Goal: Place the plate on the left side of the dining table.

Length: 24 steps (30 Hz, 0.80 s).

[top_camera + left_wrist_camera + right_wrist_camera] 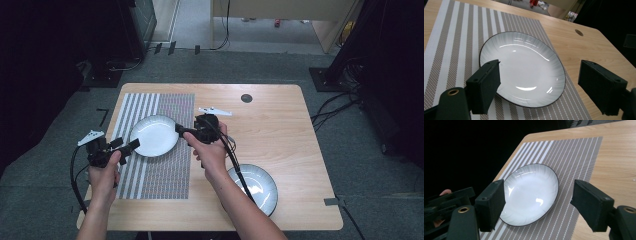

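Overhead forward-down view; two close tool views from opposite sides, sharing white plate [154, 135].

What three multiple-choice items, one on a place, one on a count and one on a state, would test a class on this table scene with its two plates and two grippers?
1. Where does the plate between the grippers lie?
A on the striped placemat
B on bare wood
C on the floor

2. How many plates are on the table?
A one
B two
C three

3. How do the left gripper jaws stand?
A shut on the plate
B open, clear of the plate
C shut on the placemat

Key: 1 A, the stripes surround the plate. 2 B, a second plate lies on bare wood by the right forearm. 3 B, a wide gap shows between the pads.
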{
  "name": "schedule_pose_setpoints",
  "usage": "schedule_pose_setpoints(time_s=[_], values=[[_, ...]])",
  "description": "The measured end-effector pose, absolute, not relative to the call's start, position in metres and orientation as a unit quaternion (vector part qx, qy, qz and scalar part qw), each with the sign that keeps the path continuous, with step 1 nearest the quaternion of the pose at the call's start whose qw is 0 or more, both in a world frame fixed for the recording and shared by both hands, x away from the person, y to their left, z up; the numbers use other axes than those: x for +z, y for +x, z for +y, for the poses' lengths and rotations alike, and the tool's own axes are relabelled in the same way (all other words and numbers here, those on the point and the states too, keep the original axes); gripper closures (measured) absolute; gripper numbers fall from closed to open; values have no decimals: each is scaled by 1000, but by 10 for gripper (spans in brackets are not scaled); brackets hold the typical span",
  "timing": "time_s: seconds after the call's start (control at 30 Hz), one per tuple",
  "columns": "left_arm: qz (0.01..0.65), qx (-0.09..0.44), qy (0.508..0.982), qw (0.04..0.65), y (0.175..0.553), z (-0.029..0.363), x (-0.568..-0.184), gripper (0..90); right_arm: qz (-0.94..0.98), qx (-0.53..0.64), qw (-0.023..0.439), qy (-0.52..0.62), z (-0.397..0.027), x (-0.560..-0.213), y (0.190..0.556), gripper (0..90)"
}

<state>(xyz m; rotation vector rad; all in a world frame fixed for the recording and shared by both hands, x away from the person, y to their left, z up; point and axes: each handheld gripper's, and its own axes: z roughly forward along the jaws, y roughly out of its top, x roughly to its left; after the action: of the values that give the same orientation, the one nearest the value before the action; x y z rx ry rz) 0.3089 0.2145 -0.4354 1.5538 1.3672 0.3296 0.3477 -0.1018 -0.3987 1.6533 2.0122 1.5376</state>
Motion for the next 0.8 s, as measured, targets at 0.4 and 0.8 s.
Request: schedule_pose_setpoints(time_s=[0.4,0.8], values=[[543,145,657,502,290,199,-420,157,662,509,75,544,-139,-394,329,262],[541,143,666,493,273,189,-427,120,662,508,89,543,-182,-401,300,263]])
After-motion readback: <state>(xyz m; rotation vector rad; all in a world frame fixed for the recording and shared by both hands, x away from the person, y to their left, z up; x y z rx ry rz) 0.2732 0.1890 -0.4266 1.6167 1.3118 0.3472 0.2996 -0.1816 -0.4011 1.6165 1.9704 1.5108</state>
